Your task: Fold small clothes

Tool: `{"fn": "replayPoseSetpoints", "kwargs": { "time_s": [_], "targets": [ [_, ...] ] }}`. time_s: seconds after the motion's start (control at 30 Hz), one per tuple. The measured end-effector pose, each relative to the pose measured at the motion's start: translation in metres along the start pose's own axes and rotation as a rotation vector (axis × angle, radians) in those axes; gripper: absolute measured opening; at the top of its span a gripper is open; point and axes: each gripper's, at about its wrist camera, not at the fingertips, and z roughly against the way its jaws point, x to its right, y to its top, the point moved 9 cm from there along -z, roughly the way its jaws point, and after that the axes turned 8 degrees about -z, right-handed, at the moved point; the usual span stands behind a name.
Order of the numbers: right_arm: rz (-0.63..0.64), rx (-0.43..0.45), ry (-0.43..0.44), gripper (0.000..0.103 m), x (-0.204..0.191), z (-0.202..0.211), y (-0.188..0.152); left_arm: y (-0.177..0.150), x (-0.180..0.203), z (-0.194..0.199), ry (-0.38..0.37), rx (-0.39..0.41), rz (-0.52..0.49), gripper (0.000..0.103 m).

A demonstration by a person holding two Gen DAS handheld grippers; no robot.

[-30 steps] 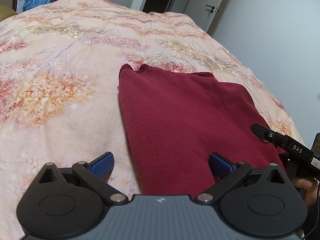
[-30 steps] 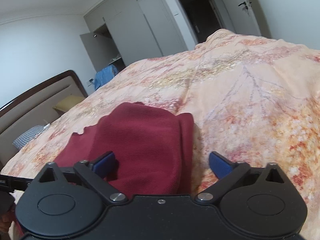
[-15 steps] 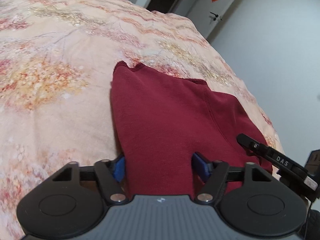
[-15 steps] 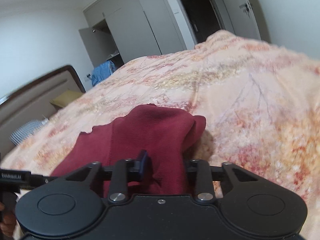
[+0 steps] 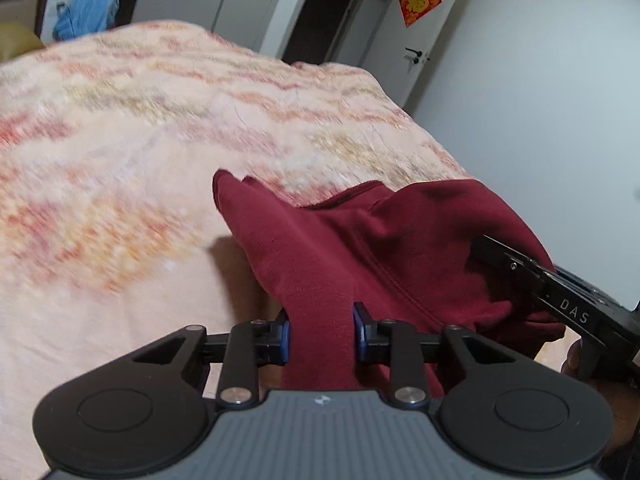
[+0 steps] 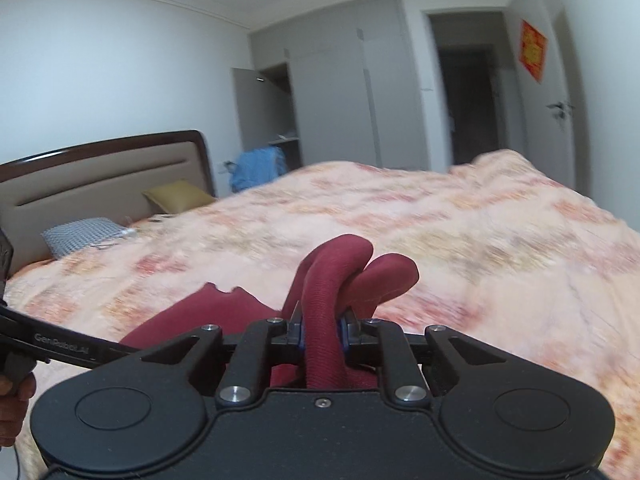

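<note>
The left gripper (image 5: 321,334) is clenched on the near edge of the dark red garment (image 5: 360,248), blue pads biting a thick fold. The right gripper (image 6: 323,332) is likewise clamped on a rolled bunch of the same cloth, which bulges up past its fingers toward twelve o'clock.

From where I stand, this looks like the lift that starts a fold: both corners pinched, the near end raised off the floral bedspread (image 5: 120,160). To do it well, I'd keep the two hands level and pull them slightly apart so the edge runs taut, then carry it over toward twelve o'clock and lay it down square on the far hem.

In the left view the garment runs from between the jaws out to one o'clock, its far corner resting on the bedspread at eleven. Beyond, a headboard (image 6: 100,172) sits at ten o'clock in the right view.
</note>
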Motion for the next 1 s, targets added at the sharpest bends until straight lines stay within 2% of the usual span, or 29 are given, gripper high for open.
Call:
{"fn": "replayPoseSetpoints", "kwargs": {
  "time_s": [0.17, 0.4, 0.5, 0.63, 0.73, 0.8, 1.0],
  "targets": [
    [-0.029, 0.016, 0.091, 0.016, -0.040, -0.034, 0.005, 0.015, -0.035, 0.029, 0.086, 0.039, 0.010, 0.032],
    [-0.098, -0.014, 0.175, 0.016, -0.085, -0.086, -0.002, 0.032, -0.099, 0.059, 0.195, 0.066, 0.053, 0.032],
    [-0.125, -0.060, 0.157, 0.016, -0.086, -0.104, -0.017, 0.027, -0.122, 0.057, 0.220, 0.063, 0.089, 0.032],
    [-0.157, -0.109, 0.068, 0.019, -0.065, -0.115, -0.042, 0.006, -0.144, 0.045, 0.220, 0.034, 0.147, 0.033],
    [-0.233, -0.156, 0.023, 0.028, -0.042, -0.119, -0.059, -0.010, -0.156, 0.039, 0.221, 0.022, 0.172, 0.038],
    [-0.262, -0.152, 0.025, 0.037, -0.034, -0.118, -0.063, -0.017, -0.162, 0.036, 0.210, 0.021, 0.193, 0.041],
    [-0.293, -0.142, 0.017, 0.049, -0.028, -0.117, -0.072, -0.023, -0.166, 0.030, 0.209, 0.014, 0.189, 0.046]
  ]
}}
